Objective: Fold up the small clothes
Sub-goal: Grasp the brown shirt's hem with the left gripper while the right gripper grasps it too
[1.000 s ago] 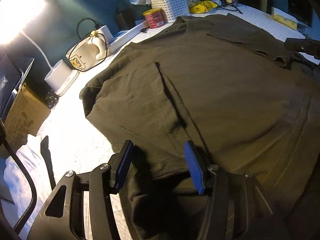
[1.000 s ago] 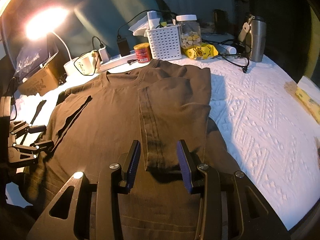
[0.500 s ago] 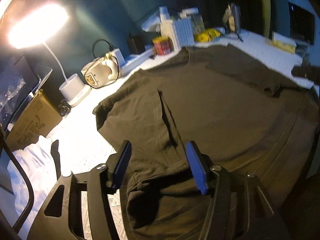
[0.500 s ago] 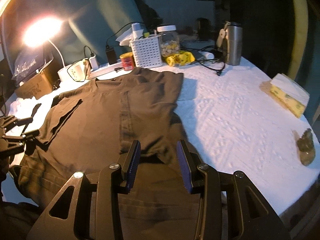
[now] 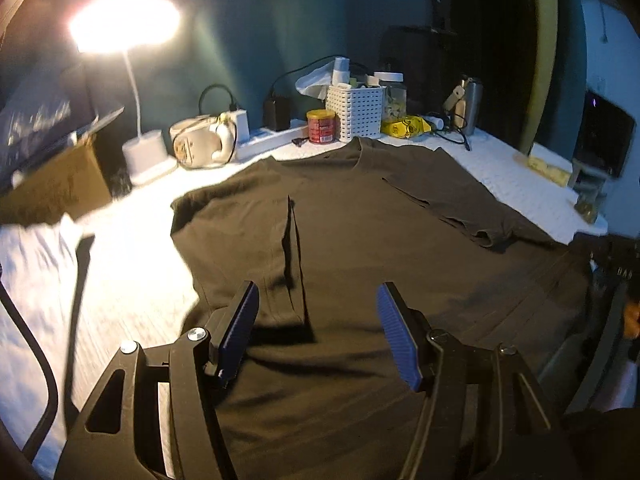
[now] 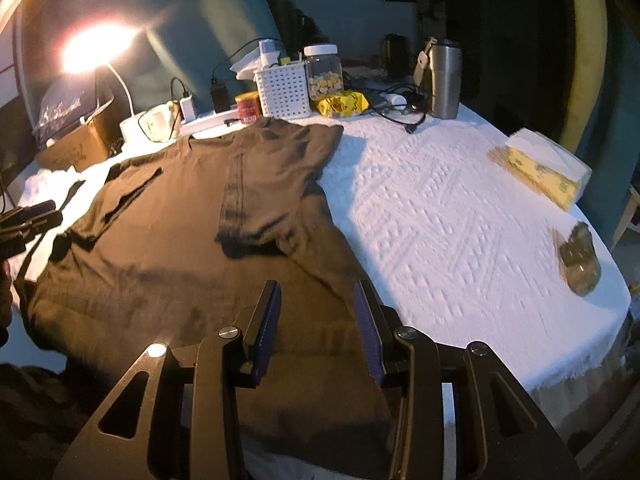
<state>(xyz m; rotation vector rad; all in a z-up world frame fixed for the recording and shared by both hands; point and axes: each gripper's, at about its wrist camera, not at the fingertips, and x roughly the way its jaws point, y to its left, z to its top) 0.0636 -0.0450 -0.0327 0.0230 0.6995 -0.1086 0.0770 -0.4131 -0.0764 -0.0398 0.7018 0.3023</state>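
Observation:
A dark olive T-shirt (image 5: 360, 240) lies flat on the white bedspread (image 6: 440, 208), collar towards the far clutter, both sleeves folded in over the body. It also shows in the right wrist view (image 6: 200, 220). My left gripper (image 5: 316, 320) is open and empty, raised above the shirt's lower left part. My right gripper (image 6: 316, 312) is open and empty above the shirt's lower right edge. The left gripper shows at the left edge of the right wrist view (image 6: 28, 220).
At the far edge stand a lit white lamp (image 5: 140, 148), a white basket (image 5: 354, 114), a red tin (image 5: 320, 126), a jar (image 6: 324, 72), a steel tumbler (image 6: 444, 80) and cables. A tissue pack (image 6: 548, 172) and a small dark object (image 6: 580, 260) lie right. A cardboard box (image 5: 52, 188) stands left.
Both grippers have pulled back and risen away from the shirt, so more of the bed and room shows. Both stay open. The shirt has not moved.

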